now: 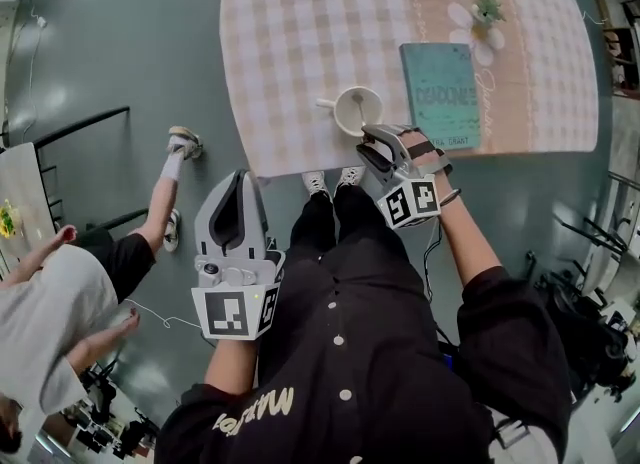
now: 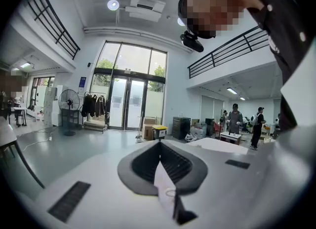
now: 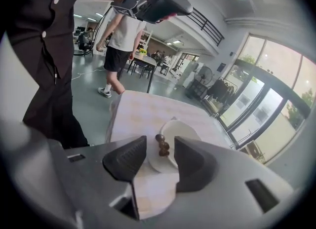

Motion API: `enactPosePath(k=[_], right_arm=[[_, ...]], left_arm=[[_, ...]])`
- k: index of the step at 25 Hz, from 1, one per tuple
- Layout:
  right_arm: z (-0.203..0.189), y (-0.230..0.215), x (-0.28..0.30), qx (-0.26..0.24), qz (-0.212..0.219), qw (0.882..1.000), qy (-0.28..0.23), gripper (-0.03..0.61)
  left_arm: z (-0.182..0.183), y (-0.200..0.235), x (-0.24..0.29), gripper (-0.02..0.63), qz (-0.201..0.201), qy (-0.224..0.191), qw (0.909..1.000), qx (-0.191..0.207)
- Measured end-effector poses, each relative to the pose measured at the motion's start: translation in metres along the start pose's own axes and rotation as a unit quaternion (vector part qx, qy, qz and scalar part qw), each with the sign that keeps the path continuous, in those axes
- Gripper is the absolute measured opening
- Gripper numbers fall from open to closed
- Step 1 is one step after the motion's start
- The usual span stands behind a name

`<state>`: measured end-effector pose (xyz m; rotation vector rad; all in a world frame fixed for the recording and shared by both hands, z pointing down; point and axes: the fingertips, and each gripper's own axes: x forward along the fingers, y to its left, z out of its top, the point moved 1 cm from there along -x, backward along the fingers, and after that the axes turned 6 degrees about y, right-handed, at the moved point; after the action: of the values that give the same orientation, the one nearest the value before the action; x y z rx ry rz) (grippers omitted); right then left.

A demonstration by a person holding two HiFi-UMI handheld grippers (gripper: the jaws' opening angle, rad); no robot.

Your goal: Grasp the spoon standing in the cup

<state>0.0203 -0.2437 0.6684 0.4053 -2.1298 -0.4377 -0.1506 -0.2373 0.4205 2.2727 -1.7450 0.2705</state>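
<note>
Spoon (image 3: pixel 162 146) upright in cup (image 3: pixel 183 129), handle-up betw. parted R gripper (image 3: pixel 160 144) jaws; L gripper (image 2: pixel 159 145) clenched.

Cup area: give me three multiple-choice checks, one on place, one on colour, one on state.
1. In the head view, the book lies where from the cup? A) left B) right C) underneath
2. What colour is the cup? A) white B) red C) black
3. How do the fingers of the right gripper stand? A) shut, empty B) clamped on the book C) apart around the spoon handle
Answers: B, the book sits right of it; A, white rim and handle; C, gaps show beside the spoon handle.
</note>
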Motion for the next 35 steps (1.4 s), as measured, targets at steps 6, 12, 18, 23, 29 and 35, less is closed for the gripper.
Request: enactPosePath(k=[6, 12, 18, 23, 29, 35], right_arm=[[0.003, -0.006, -0.001, -0.025, -0.008, 1.000, 0.000, 0.138], [0.003, -0.004, -0.001, -0.039, -0.005, 0.999, 0.002, 0.085], [0.007, -0.004, -0.004, -0.038, -0.006, 0.999, -0.003, 0.064], [0.013, -0.012, -0.010, -0.032, -0.012, 0.999, -0.012, 0.055], [0.020, -0.031, -0.015, 0.005, -0.013, 1.000, -0.025, 0.051], [0.023, -0.048, -0.021, 0.067, -0.011, 0.997, -0.044, 0.049]], left_arm=[[-0.003, 0.000, 0.002, 0.011, 0.002, 0.006, 1.0000, -0.002], [-0.002, 0.001, 0.001, 0.011, 0.002, 0.004, 1.0000, -0.002], [0.003, 0.001, 0.002, 0.011, 0.001, 0.000, 1.0000, -0.002], [0.010, 0.002, 0.002, 0.011, 0.001, -0.010, 0.9999, 0.001], [0.022, 0.003, 0.005, 0.011, -0.001, -0.025, 0.9997, 0.005], [0.030, 0.003, 0.007, 0.011, -0.003, -0.036, 0.9993, 0.008]])
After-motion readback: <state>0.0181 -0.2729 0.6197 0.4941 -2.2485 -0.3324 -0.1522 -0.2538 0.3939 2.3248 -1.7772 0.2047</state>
